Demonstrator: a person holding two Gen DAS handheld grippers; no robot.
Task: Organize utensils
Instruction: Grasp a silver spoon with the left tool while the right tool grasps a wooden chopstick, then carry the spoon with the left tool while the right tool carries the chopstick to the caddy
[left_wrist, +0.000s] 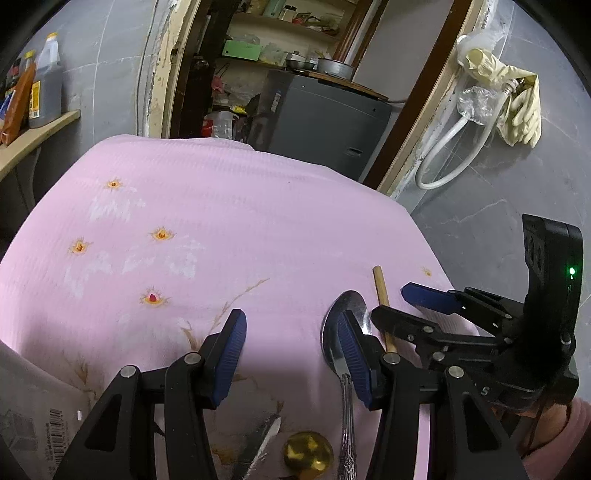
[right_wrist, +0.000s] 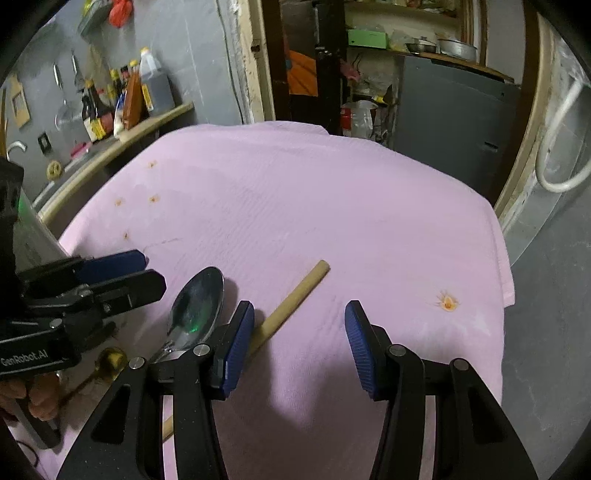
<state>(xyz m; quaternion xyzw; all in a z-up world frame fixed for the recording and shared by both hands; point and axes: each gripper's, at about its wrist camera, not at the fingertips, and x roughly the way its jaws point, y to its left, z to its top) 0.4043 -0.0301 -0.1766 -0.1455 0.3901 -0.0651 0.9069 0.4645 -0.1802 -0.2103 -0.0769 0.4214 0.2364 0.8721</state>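
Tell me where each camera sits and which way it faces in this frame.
Left wrist: sits on the left tool, facing across the pink flowered tablecloth toward a doorway; its open blue-padded fingers show, with the right tool entering from the right.
Right wrist: sits on the right tool, facing the same way; its open fingers show, with the left tool at left.
Shared: the large silver metal spoon, the wooden stick, the small gold spoon, the tablecloth.

Pink ribbed tablecloth with small orange flower prints (left_wrist: 229, 221) covers table. Grey boxy appliance (left_wrist: 317, 118) behind it. Cream rubber gloves (left_wrist: 517, 107) hang beside looped white hose (left_wrist: 443, 155). Amber-liquid bottles (right_wrist: 147, 85) crowd wooden wall shelf (right_wrist: 147, 123).
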